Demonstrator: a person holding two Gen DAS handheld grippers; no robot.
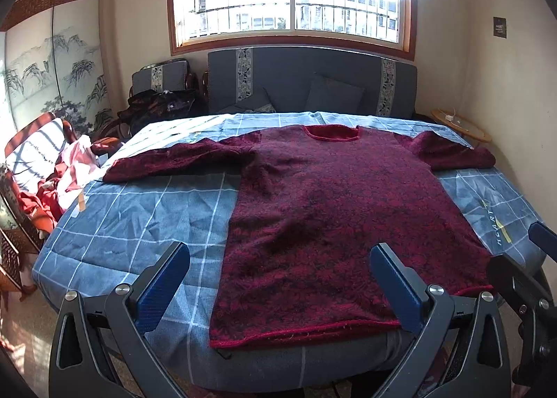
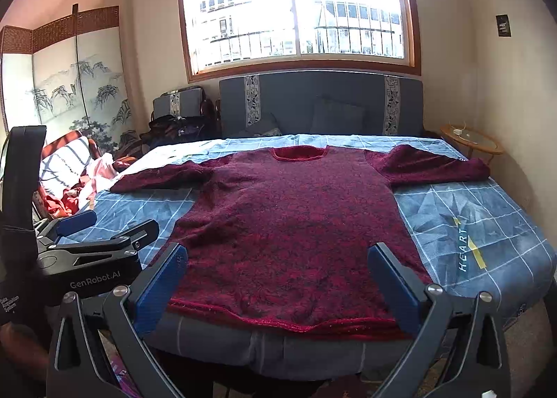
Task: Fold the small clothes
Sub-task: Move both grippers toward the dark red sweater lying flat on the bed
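Observation:
A dark red knitted sweater (image 1: 330, 206) (image 2: 289, 224) lies flat, front up, on the table's blue checked cloth (image 1: 139, 224) (image 2: 487, 217). Both sleeves are spread sideways and the hem is at the near edge. My left gripper (image 1: 278, 259) hovers open over the sweater's near left part, its blue pads wide apart and touching nothing. My right gripper (image 2: 278, 255) hovers open over the hem's middle, also holding nothing. In each wrist view the other gripper shows at the frame's side: the left gripper (image 2: 115, 224) and the right gripper (image 1: 522, 252).
A grey sofa (image 1: 313, 85) stands behind the table under the window. A chair with a pile of red and white clothes (image 1: 62, 182) is at the left. At the back right stands a round side table (image 2: 470, 142). Yellow tape strips (image 2: 475, 252) mark the cloth.

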